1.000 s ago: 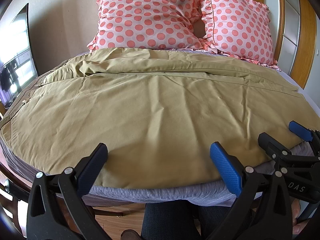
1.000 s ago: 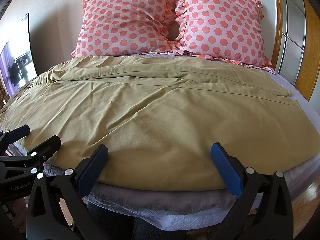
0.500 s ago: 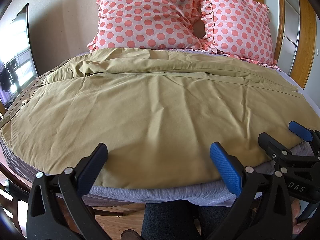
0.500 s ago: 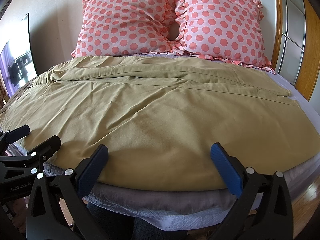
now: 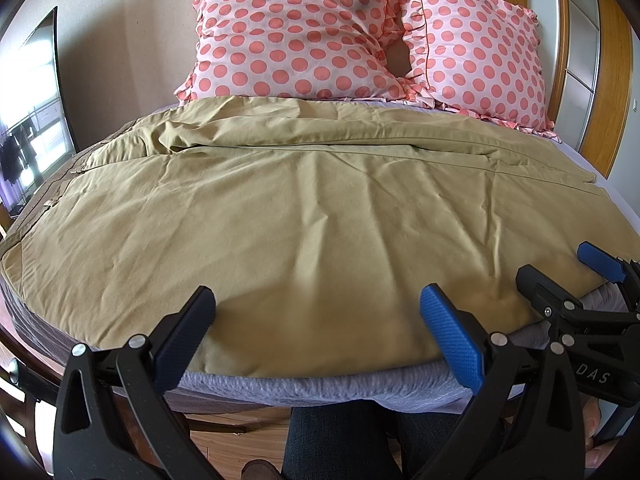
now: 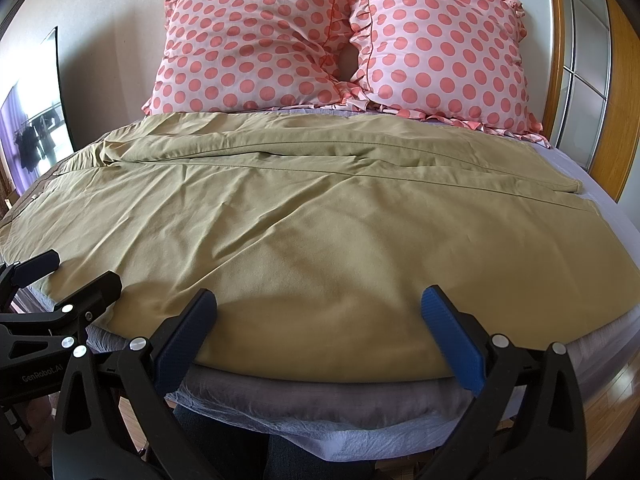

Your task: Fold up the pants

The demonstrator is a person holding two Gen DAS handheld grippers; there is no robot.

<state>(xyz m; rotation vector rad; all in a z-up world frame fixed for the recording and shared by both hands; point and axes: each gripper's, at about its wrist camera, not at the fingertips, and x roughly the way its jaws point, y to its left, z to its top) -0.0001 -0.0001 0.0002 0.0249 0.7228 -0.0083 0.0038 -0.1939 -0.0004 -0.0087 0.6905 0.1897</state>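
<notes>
Olive-tan pants point(image 5: 304, 208) lie spread flat across the bed, waistband at the left, leg hems at the right; they also show in the right wrist view point(image 6: 320, 220). My left gripper point(image 5: 316, 312) is open and empty, hovering over the pants' near edge. My right gripper point(image 6: 318, 312) is open and empty over the same edge further right. The right gripper shows in the left wrist view point(image 5: 560, 276) at the right. The left gripper shows in the right wrist view point(image 6: 76, 276) at the left.
Two pink polka-dot pillows point(image 5: 296, 36) point(image 6: 440, 48) stand against the headboard behind the pants. The grey-lilac bed sheet point(image 6: 320, 400) hangs over the near mattress edge. A wooden frame point(image 6: 624, 92) is at the right, a dark screen point(image 5: 36, 120) at the left.
</notes>
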